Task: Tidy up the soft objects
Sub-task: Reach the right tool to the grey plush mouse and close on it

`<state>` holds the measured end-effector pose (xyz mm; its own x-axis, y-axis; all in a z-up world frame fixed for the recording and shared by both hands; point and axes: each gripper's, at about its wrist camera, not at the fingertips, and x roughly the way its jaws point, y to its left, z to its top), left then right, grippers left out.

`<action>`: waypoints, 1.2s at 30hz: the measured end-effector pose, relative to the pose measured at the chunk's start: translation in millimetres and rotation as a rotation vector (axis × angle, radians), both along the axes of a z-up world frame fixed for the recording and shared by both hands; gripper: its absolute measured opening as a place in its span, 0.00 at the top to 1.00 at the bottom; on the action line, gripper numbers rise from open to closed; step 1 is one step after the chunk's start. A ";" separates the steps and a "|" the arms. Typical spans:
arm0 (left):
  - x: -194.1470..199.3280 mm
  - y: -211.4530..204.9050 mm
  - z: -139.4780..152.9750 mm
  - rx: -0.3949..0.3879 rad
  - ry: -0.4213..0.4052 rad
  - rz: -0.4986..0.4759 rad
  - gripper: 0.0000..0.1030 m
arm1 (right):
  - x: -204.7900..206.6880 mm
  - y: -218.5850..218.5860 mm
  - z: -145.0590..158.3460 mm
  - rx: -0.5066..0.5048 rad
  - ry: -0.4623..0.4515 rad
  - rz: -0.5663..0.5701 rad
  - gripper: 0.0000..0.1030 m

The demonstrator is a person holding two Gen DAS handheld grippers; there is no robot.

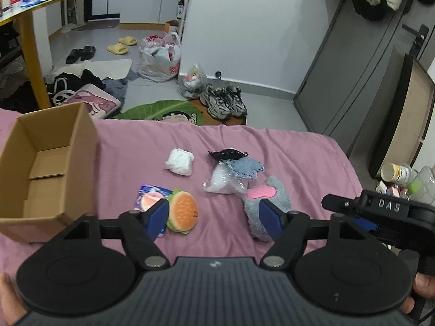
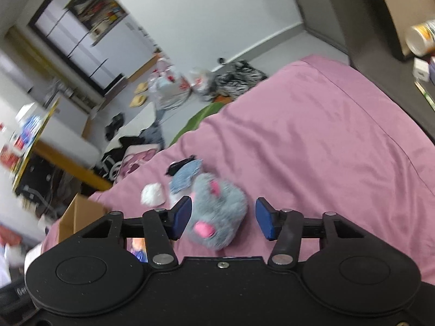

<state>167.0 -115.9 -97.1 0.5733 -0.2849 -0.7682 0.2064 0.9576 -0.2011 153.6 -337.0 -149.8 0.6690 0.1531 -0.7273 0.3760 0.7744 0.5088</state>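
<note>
On the pink bedsheet (image 1: 285,152) lie a burger plush (image 1: 182,212), a grey plush with pink patches (image 1: 267,203), a white soft bundle (image 1: 180,161), a clear bag with blue cloth (image 1: 233,171) and a blue-pink packet (image 1: 151,197). An open cardboard box (image 1: 49,168) stands at the left with nothing inside. My left gripper (image 1: 214,218) is open; the burger sits just inside its left finger (image 1: 157,217) and the grey plush lies behind its right finger. My right gripper (image 2: 223,217) is open around the grey plush (image 2: 217,212); its right pad stands apart from the fur.
Beyond the bed's far edge the floor holds sneakers (image 1: 224,100), plastic bags (image 1: 160,57), slippers, clothes and a green mat. A yellow table (image 1: 30,27) stands at the far left. A dark door (image 1: 353,68) and a can (image 1: 398,172) are on the right.
</note>
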 end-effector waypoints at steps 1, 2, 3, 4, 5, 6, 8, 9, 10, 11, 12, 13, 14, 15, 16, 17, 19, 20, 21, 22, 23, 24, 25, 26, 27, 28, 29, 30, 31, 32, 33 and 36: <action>3.2 -3.5 -2.0 0.005 0.005 -0.006 0.33 | 2.1 -1.9 -4.1 0.010 0.008 -0.012 0.49; 6.6 -7.7 -3.7 0.012 0.005 -0.012 0.34 | 4.4 -2.9 -8.0 0.017 0.014 -0.021 0.49; 9.4 -11.1 -4.8 0.017 0.004 -0.017 0.35 | 7.3 -4.4 -11.1 0.024 0.020 -0.028 0.49; 12.1 -14.3 -5.6 0.021 0.003 -0.019 0.36 | 10.3 -6.4 -16.2 0.042 0.023 -0.035 0.48; 15.3 -17.6 -7.1 0.027 0.004 -0.016 0.36 | 12.4 -7.5 -20.8 0.064 0.021 -0.041 0.49; 18.6 -20.5 -8.8 0.035 0.006 -0.008 0.37 | 13.2 -8.2 -24.6 0.080 0.023 -0.048 0.49; 24.7 -25.5 -11.9 0.036 0.016 0.000 0.40 | 18.4 -9.3 -32.1 0.090 0.038 -0.070 0.49; 27.5 -27.8 -13.6 0.036 0.020 0.000 0.41 | 20.6 -10.4 -36.5 0.097 0.044 -0.081 0.49; 30.5 -30.6 -15.4 0.040 0.022 0.002 0.42 | 22.0 -11.2 -39.8 0.107 0.054 -0.090 0.49; 33.3 -33.7 -16.8 0.044 0.022 0.004 0.43 | 23.9 -13.4 -44.8 0.126 0.066 -0.100 0.49; 35.5 -35.7 -18.0 0.046 0.026 0.005 0.43 | 25.7 -15.5 -49.9 0.149 0.074 -0.108 0.49; 38.1 -37.8 -19.8 0.048 0.031 0.006 0.43 | 26.3 -17.8 -53.0 0.172 0.079 -0.112 0.49; 41.5 -40.3 -21.5 0.050 0.038 0.010 0.43 | 26.7 -19.1 -56.5 0.192 0.084 -0.116 0.49; 44.2 -42.6 -22.8 0.051 0.043 0.014 0.43 | 28.1 -20.1 -59.9 0.202 0.089 -0.117 0.49; 48.0 -45.5 -24.9 0.054 0.046 0.018 0.43 | 29.8 -19.8 -62.5 0.211 0.095 -0.108 0.48; 50.6 -47.8 -26.4 0.055 0.051 0.023 0.43 | 31.2 -19.0 -64.9 0.223 0.098 -0.094 0.48; 55.3 -51.8 -28.6 0.054 0.057 0.020 0.43 | 33.1 -17.4 -69.0 0.249 0.107 -0.068 0.48; 57.3 -53.9 -29.4 0.056 0.059 0.018 0.43 | 33.1 -17.0 -69.6 0.254 0.108 -0.059 0.48; 58.9 -55.8 -29.9 0.057 0.058 0.017 0.43 | 33.3 -16.5 -69.8 0.256 0.104 -0.048 0.48; 60.0 -57.4 -29.8 0.058 0.058 0.015 0.43 | 33.6 -16.2 -69.9 0.259 0.101 -0.039 0.48; 61.7 -58.5 -30.0 0.058 0.058 0.017 0.43 | 34.4 -16.1 -70.8 0.269 0.101 -0.028 0.48; 63.1 -58.9 -30.3 0.055 0.063 0.021 0.43 | 36.2 -15.5 -72.6 0.293 0.103 -0.012 0.48; 64.6 -58.4 -30.5 0.043 0.075 0.027 0.43 | 36.9 -14.9 -74.9 0.321 0.103 0.000 0.48; 65.7 -57.8 -30.5 0.028 0.086 0.034 0.43 | 37.3 -14.3 -76.8 0.343 0.104 0.013 0.48; 66.2 -57.6 -29.9 0.022 0.087 0.039 0.43 | 38.4 -12.8 -78.0 0.358 0.105 0.027 0.48; 66.2 -58.6 -29.2 0.028 0.081 0.041 0.43 | 38.4 -11.8 -78.1 0.369 0.104 0.040 0.48; 65.7 -59.4 -28.5 0.035 0.074 0.040 0.43 | 38.6 -10.6 -77.7 0.373 0.101 0.051 0.48; 66.0 -59.5 -28.4 0.036 0.074 0.040 0.43 | 38.8 -9.3 -77.0 0.378 0.096 0.064 0.49; 66.4 -58.9 -28.6 0.032 0.078 0.041 0.43 | 38.3 -8.6 -76.3 0.385 0.092 0.076 0.49; 66.3 -58.8 -29.2 0.027 0.083 0.041 0.43 | 37.1 -8.1 -75.9 0.395 0.087 0.086 0.50; 66.1 -58.8 -29.7 0.027 0.085 0.041 0.43 | 37.3 -7.3 -75.3 0.402 0.083 0.096 0.52; 65.7 -57.7 -32.2 0.012 0.098 0.041 0.43 | 36.4 -5.5 -73.0 0.410 0.076 0.115 0.63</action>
<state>232.8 -173.5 -129.3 0.5062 -0.2528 -0.8245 0.1464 0.9674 -0.2067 190.0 -342.5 -222.8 0.5778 0.5104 -0.6369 0.3467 0.5529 0.7577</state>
